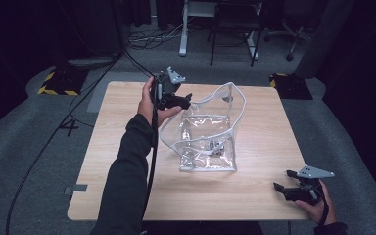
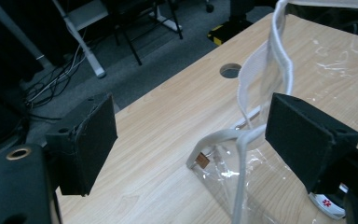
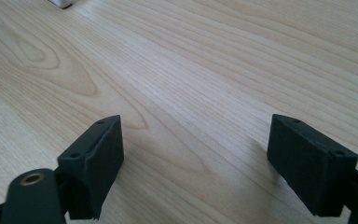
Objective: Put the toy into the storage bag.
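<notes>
Parted jaws (left gripper (image 2: pixel 191 144)) beside bag (image 2: pixel 261 186)

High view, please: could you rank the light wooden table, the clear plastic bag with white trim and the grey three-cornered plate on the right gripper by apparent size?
1. Light wooden table
2. Clear plastic bag with white trim
3. Grey three-cornered plate
</notes>
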A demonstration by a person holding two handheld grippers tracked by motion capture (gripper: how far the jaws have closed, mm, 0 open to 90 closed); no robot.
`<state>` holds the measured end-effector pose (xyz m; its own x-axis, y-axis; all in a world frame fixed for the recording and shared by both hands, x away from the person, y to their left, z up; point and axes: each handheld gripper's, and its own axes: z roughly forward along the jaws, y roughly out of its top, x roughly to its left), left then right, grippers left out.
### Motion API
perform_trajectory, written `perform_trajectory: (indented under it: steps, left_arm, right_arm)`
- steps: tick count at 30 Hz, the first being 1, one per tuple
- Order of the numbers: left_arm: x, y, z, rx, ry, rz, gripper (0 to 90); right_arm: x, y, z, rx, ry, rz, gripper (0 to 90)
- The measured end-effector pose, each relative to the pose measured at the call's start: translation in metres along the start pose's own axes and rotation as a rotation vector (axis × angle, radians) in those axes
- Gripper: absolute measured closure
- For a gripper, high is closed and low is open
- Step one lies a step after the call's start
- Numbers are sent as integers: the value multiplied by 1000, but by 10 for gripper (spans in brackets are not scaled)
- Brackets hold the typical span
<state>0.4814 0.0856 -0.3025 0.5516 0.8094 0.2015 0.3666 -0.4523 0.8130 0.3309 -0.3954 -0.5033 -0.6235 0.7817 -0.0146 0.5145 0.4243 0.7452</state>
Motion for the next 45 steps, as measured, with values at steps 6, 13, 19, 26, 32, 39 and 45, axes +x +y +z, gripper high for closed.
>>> perform_trajectory:
  steps: [6,13,19,26,32,39,45]
  left_arm:
    - [12,-5,-5,10,27,-12,167]
    - [23,-12,-10,10,44,-44,163]
    - [31,-22,-13,11,81,-73,163]
    - [39,-35,-15,33,101,-87,163]
    - [46,-43,-18,35,122,-104,164]
    - [51,-58,-18,68,121,-106,165]
    - [52,-67,-18,91,134,-90,165]
  right_arm:
    - [0,0,0,0,0,2,186]
    - [0,0,0,0,1,2,187]
    - [0,0,0,0,0,0,186]
    - [0,0,-1,1,1,2,186]
    - [0,0,0,0,1,4,186]
    - [0,0,0,-1,-1,0,186]
    - [0,0,0,-1,0,1,186]
